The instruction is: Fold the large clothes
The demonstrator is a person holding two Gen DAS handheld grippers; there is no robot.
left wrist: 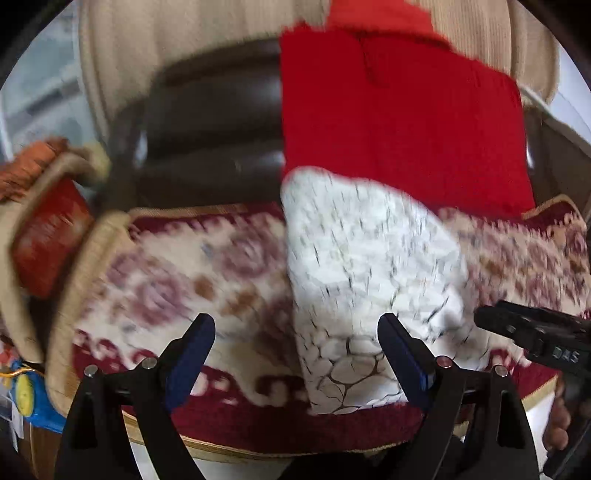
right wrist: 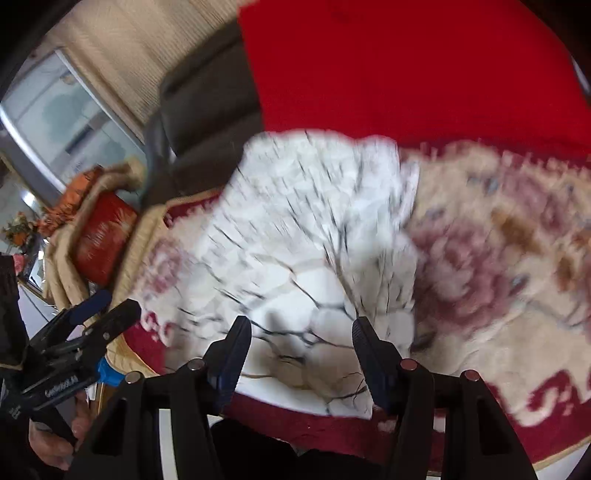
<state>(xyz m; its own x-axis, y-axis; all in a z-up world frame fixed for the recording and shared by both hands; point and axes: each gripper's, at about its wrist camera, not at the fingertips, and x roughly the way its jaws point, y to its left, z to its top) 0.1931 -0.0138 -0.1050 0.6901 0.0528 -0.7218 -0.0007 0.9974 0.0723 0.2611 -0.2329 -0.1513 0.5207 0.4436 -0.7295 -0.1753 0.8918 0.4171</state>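
A white garment with a dark crackle pattern (left wrist: 362, 266) lies as a folded strip on a floral red and cream seat cushion (left wrist: 177, 280); it also shows in the right wrist view (right wrist: 303, 229). A red garment (left wrist: 399, 118) lies behind it against the sofa back, also in the right wrist view (right wrist: 406, 66). My left gripper (left wrist: 295, 332) is open over the white garment's near left edge, holding nothing. My right gripper (right wrist: 301, 332) is open above the garment's near end, empty. It also shows at the right of the left wrist view (left wrist: 491, 317). Both views are motion blurred.
A dark brown leather sofa back (left wrist: 214, 122) stands behind the cushion. A beige ribbed throw (left wrist: 166, 33) drapes over its top. A red pillow (left wrist: 44, 236) sits on the armrest at left. A window (right wrist: 62, 122) is at far left.
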